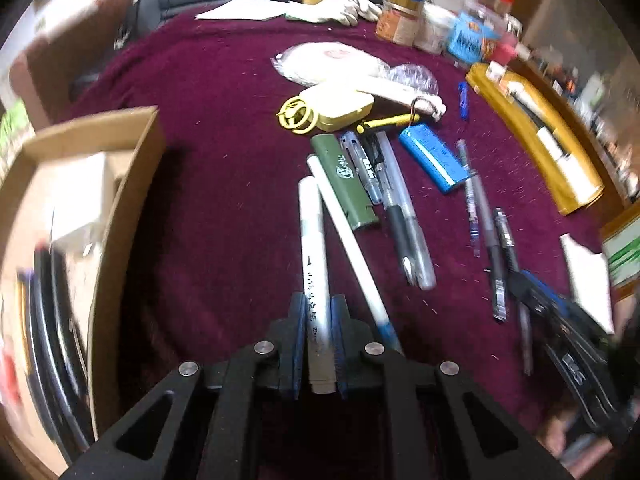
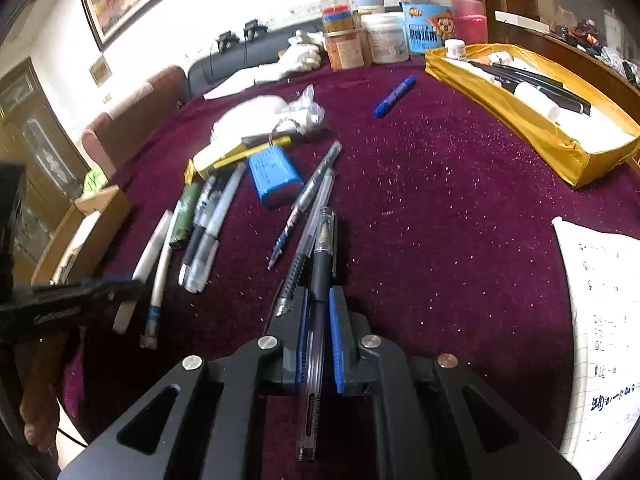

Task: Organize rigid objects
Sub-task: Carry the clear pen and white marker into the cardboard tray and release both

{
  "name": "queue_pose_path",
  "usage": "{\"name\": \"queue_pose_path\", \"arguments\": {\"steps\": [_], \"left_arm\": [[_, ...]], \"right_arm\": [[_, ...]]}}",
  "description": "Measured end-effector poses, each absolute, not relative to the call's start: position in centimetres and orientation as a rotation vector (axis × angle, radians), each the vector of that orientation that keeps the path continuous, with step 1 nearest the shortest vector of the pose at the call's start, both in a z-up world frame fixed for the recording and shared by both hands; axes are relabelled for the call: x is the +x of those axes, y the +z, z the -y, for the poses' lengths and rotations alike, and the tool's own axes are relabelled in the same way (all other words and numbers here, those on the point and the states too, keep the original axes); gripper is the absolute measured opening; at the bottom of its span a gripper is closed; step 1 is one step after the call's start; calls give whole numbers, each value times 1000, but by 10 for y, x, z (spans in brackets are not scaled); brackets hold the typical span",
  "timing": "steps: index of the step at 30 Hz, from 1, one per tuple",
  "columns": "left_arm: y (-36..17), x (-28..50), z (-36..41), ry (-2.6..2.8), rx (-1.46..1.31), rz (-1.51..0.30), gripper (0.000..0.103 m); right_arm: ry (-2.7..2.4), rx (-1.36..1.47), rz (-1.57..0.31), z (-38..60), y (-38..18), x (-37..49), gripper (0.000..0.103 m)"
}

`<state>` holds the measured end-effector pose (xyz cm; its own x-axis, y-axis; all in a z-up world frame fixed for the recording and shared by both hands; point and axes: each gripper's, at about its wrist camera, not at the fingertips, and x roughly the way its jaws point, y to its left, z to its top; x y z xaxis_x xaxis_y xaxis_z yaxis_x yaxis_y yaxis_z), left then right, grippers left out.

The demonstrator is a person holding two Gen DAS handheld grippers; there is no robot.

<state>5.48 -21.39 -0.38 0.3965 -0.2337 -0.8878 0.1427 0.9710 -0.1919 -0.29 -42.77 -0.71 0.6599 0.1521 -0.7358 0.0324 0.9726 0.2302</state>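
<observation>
My left gripper [image 1: 318, 316] is shut on a white marker [image 1: 314, 248] that points away over the maroon cloth; it also shows in the right wrist view [image 2: 120, 288]. My right gripper [image 2: 318, 312] is shut on a black gel pen [image 2: 322, 264], with a clear pen [image 2: 310, 360] lying between the jaws too. It shows in the left wrist view [image 1: 560, 320]. Several pens, a green case [image 1: 344, 180] and a blue battery pack [image 1: 434, 158] lie scattered in the middle.
A cardboard box [image 1: 120, 200] stands at the left. A yellow tray [image 2: 532, 120] with markers lies at the right. Jars [image 2: 384, 36] stand at the back. A written sheet [image 2: 600, 320] lies at the near right. A blue marker [image 2: 394, 96] lies alone.
</observation>
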Motion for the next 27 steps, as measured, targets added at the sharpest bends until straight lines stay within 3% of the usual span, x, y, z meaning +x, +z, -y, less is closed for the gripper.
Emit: {"name": "queue_pose_path", "arguments": {"steps": [6, 9, 15, 27], "left_arm": [[34, 2, 188, -315, -183, -1076, 11], [46, -16, 173, -309, -211, -1052, 11], [68, -48, 112, -266, -291, -988, 11], [49, -37, 3, -21, -387, -967, 11]], "right_arm": [[99, 255, -777, 428, 2, -16, 10], [208, 401, -809, 422, 3, -24, 10], [433, 393, -795, 358, 44, -48, 10], [677, 303, -872, 229, 61, -17, 10]]}}
